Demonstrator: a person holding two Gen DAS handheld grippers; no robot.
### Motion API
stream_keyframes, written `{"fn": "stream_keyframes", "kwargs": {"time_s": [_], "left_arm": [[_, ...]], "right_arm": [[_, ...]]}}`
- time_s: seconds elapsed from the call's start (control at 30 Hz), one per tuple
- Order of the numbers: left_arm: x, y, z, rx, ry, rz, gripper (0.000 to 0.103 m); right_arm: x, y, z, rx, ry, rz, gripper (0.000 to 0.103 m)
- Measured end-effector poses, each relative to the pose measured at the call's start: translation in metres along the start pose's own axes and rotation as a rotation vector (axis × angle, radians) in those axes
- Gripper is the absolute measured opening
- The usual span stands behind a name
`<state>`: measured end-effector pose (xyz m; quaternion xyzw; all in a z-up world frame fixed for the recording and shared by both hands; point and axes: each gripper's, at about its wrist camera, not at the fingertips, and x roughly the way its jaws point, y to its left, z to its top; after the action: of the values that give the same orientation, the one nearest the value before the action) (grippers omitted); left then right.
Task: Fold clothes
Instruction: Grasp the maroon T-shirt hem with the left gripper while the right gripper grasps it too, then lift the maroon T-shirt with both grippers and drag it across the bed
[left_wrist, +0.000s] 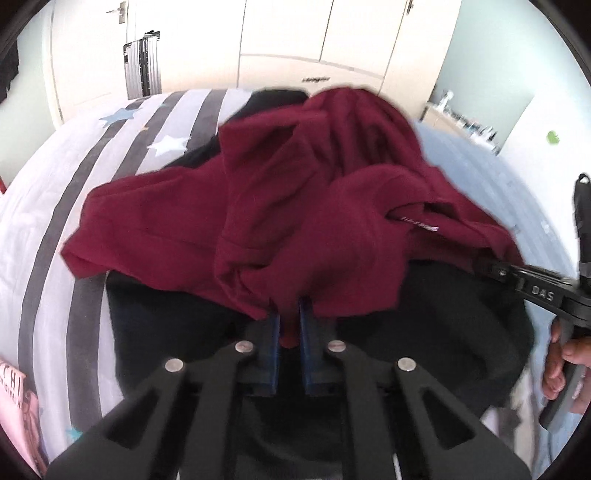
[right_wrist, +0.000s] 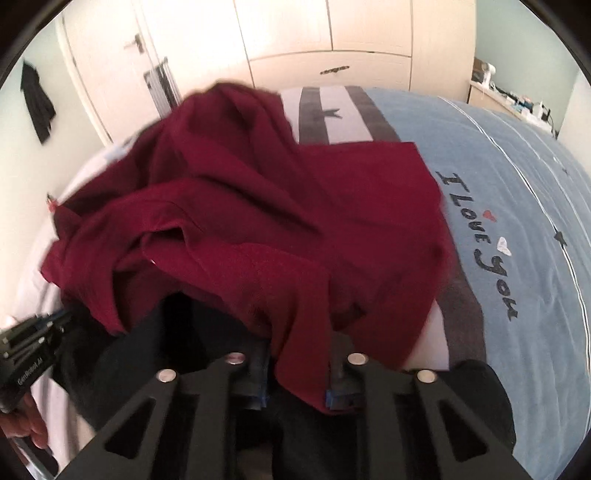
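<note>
A crumpled maroon garment (left_wrist: 295, 206) hangs lifted over the bed, bunched in folds. My left gripper (left_wrist: 290, 321) is shut on its near edge, with maroon cloth pinched between the blue pads. In the right wrist view the same garment (right_wrist: 277, 221) drapes over my right gripper (right_wrist: 299, 376), which is shut on a thick fold; its pads are partly hidden by cloth. The right gripper (left_wrist: 487, 267) shows at the right of the left wrist view, the left gripper (right_wrist: 62, 317) at the lower left of the right one. A black garment (left_wrist: 443, 325) lies flat underneath.
The bed cover has grey and white stripes (left_wrist: 55, 206) and a blue half with lettering (right_wrist: 517, 184). A pink garment (left_wrist: 18, 406) lies at the near left edge. A suitcase (left_wrist: 142, 66), wardrobe doors (left_wrist: 314, 37) and a cluttered desk (left_wrist: 465, 122) stand beyond. A hand (left_wrist: 565, 362) holds the right gripper's handle.
</note>
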<state>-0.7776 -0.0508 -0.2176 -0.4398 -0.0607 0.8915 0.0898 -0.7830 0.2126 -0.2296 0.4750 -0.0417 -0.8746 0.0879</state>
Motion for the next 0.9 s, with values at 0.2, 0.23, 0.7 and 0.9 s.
{"fn": "stream_keyframes", "kwargs": {"time_s": [0.2,0.23,0.7,0.9], "left_arm": [[-0.097,0.021,-0.007,-0.050,-0.092,-0.120,0.006],[-0.120,0.023,-0.014,-0.048,-0.101,-0.143,0.006],[-0.305,0.032,-0.288,-0.262,0.239,-0.101,0.006],[-0.300,0.039,-0.373,-0.334,0.331,0.013,0.007]], "right_arm": [[-0.068,-0.002,-0.013,0.019,-0.061,0.150,0.009],[-0.084,-0.001,-0.019,0.012,-0.080,0.171,0.009],[-0.243,0.047,-0.303,-0.020,0.174,0.340,0.009],[-0.209,0.074,-0.413,-0.068,0.368,0.286,0.014]]}}
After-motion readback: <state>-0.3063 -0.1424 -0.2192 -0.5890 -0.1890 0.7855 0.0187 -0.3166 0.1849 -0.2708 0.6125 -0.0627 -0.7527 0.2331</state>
